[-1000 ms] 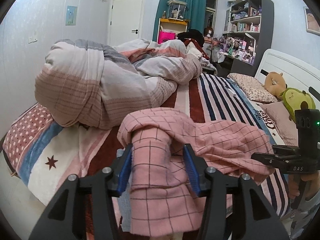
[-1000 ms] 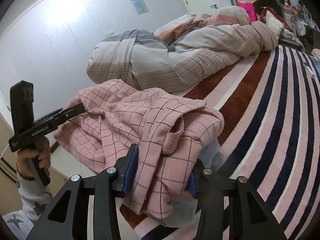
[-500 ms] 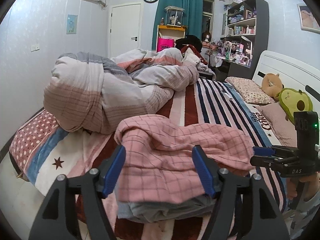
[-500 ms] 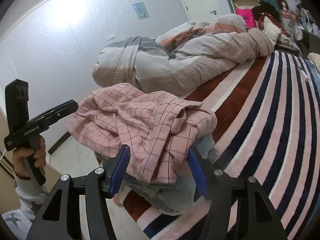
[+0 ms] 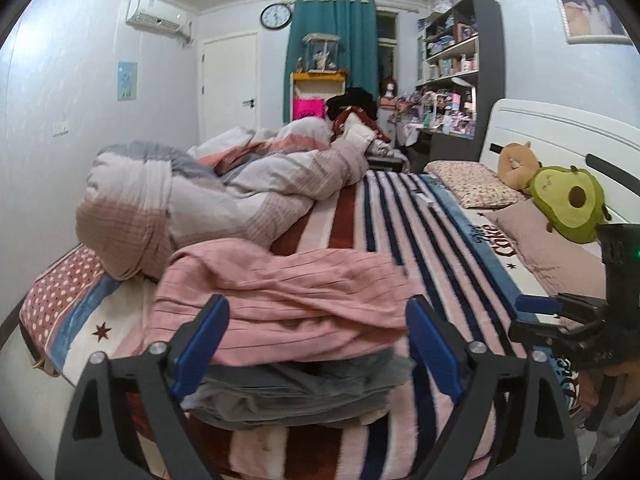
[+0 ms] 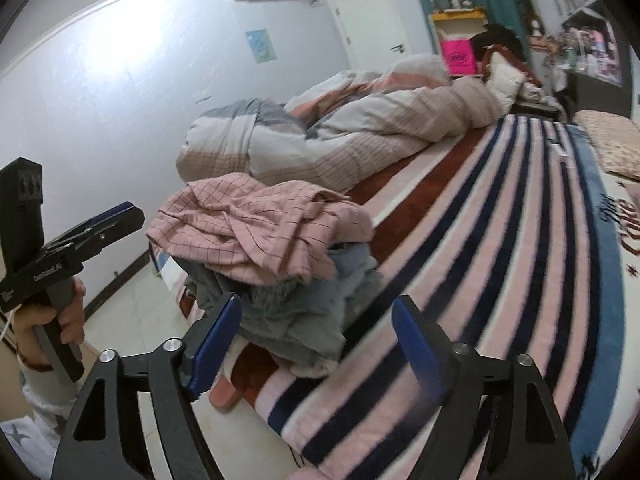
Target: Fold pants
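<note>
Striped blanket (image 5: pixel 384 216) covers the bed, bunched duvet (image 5: pixel 208 196) behind.

I'm wearing a pale grey sleeve (image 6: pixel 38 408) with dark stars; my black tongs are showing blue pads (image 5: pixel 202 346), silver screws (image 6: pixel 172 345) and white lettering (image 6: pixel 47 272).

I see the bed (image 5: pixel 360 216) under a blanket of pink, red and dark blue stripes, with a dotted, star-marked panel at its near corner; a bunched plaid quilt (image 5: pixel 208 192) lies along the wall side. Near the foot edge a stack of grey folded clothes (image 6: pixel 288 308) rests on the blanket, the pink checked pants (image 6: pixel 256 228) on top; floral and plain pillows, a brown plush and an avocado plush (image 5: pixel 568 200) sit by the white headboard.
</note>
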Motion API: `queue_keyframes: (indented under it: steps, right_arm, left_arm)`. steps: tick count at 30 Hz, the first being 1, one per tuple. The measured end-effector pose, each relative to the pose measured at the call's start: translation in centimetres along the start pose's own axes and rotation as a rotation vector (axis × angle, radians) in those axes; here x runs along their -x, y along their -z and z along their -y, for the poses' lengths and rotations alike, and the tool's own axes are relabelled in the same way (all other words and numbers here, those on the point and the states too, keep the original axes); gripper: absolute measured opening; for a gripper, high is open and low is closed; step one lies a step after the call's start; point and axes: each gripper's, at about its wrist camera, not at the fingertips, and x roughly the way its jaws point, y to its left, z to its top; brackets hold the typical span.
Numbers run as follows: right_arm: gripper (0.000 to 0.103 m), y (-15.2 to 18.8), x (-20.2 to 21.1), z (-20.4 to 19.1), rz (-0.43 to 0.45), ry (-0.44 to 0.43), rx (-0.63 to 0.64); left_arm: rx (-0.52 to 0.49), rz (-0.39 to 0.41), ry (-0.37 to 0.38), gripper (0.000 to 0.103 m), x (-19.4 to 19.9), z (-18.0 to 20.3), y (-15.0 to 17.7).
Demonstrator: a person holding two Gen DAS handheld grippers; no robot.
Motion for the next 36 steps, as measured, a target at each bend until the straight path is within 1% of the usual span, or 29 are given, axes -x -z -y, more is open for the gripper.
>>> queue_keyframes:
  steps: [1, 2, 5, 6, 7, 8, 9, 11, 12, 15, 17, 21, 28, 36]
  right_arm:
    - [0.086, 0.4, 1.2, 0.2, 0.019, 0.027, 0.005]
    - [0.086, 0.9, 2.2, 0.4, 0.035, 0.052, 0.012]
    - [0.091, 2.5, 5.9, 0.7, 0.09, 0.131, 0.046]
    - [0.096, 3.0, 7.0, 0.7, 0.112, 0.155, 0.058]
    - [0.1, 3.5, 8.3, 0.8, 0.14, 0.189, 0.073]
    - [0.102, 3.9, 9.4, 0.8, 0.165, 0.221, 0.084]
    - [0.102, 4.5, 10.9, 0.7, 0.2, 0.265, 0.103]
    - [0.102, 5.1, 12.7, 0.7, 0.24, 0.317, 0.125]
    - [0.102, 5.6, 13.8, 0.7, 0.262, 0.353, 0.134]
    - [0.102, 6.6, 15.7, 0.8, 0.29, 0.406, 0.152]
    - [0.102, 6.9, 16.3, 1.0, 0.3, 0.412, 0.15]
    - [0.102, 7.6, 17.5, 1.9, 0.315, 0.403, 0.115]
    - [0.102, 8.0, 18.5, 2.5, 0.336, 0.396, 0.094]
    - [0.102, 8.1, 18.7, 2.4, 0.332, 0.388, 0.099]
  left_arm:
    - [-0.007, 0.01, 0.009, 0.09, 0.3, 1.0, 0.0]
    - [-0.012, 0.02, 0.016, 0.091, 0.5, 2.1, 0.1]
    - [-0.002, 0.075, 0.039, 0.1, 1.4, 5.6, 0.4]
    - [0.005, 0.09, 0.047, 0.101, 1.6, 6.3, 0.5]
    - [0.016, 0.113, 0.073, 0.101, 2.0, 7.7, 0.7]
    - [0.02, 0.119, 0.09, 0.101, 2.1, 8.4, 0.7]
    - [0.027, 0.13, 0.11, 0.101, 2.3, 9.3, 0.8]
    - [0.032, 0.158, 0.119, 0.101, 2.9, 11.3, 1.0]
    - [0.017, 0.173, 0.118, 0.101, 3.1, 12.5, 1.2]
    - [-0.024, 0.184, 0.117, 0.101, 3.4, 14.9, 1.4]
    - [-0.043, 0.182, 0.125, 0.101, 3.6, 16.4, 1.6]
    - [-0.068, 0.186, 0.129, 0.101, 4.1, 17.9, 1.7]
    - [-0.081, 0.176, 0.147, 0.101, 4.3, 19.1, 1.7]
    - [-0.084, 0.177, 0.153, 0.102, 4.4, 19.1, 2.0]
